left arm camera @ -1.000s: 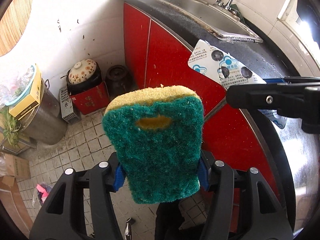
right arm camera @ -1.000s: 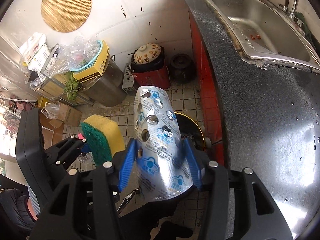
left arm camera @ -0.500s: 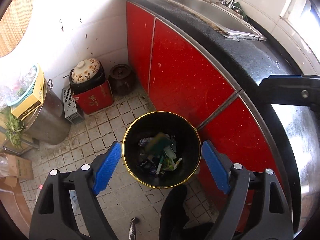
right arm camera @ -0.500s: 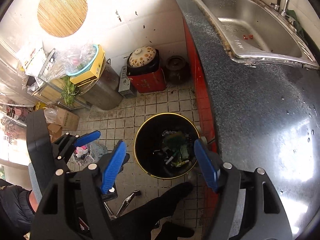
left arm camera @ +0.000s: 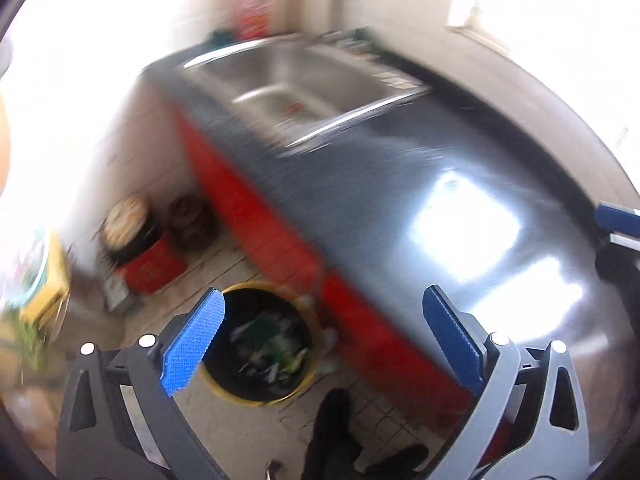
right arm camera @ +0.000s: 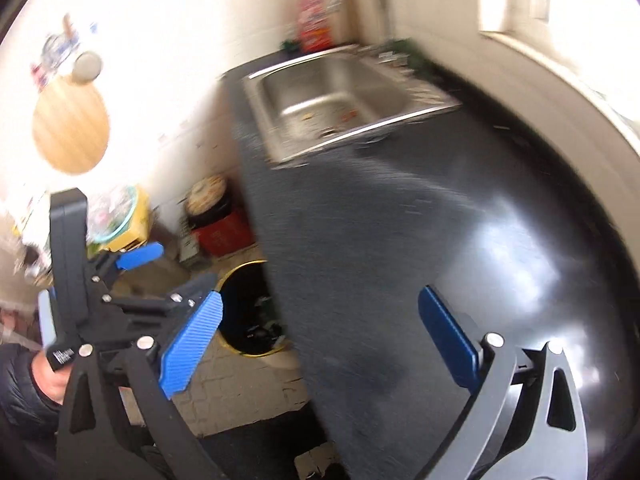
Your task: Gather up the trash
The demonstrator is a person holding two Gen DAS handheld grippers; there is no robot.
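The black trash bin with a yellow rim (left arm camera: 256,399) stands on the tiled floor against the red cabinet, with blurred scraps and something green inside. My left gripper (left arm camera: 320,294) hangs above it, its jaws opening wide with nothing between the blue pads. In the right wrist view the bin's rim (right arm camera: 243,267) shows half hidden behind the counter edge. My right gripper (right arm camera: 320,295) is over the dark countertop (right arm camera: 400,240), its jaws opening too and empty. One blue pad (right arm camera: 140,255) of the left gripper shows at the left.
A steel sink (right arm camera: 332,92) is set into the counter's far end, with a red bottle (right arm camera: 314,24) and a tap behind it. On the floor sit a lidded pot on a red box (left arm camera: 138,240) and a dark jar (left arm camera: 188,216). A hand (right arm camera: 44,376) holds the left gripper.
The sponge and the blister pack left the jaws and dropped into the bin. Both grippers then opened wider, rose and swung toward the counter, so the views are now blurred.
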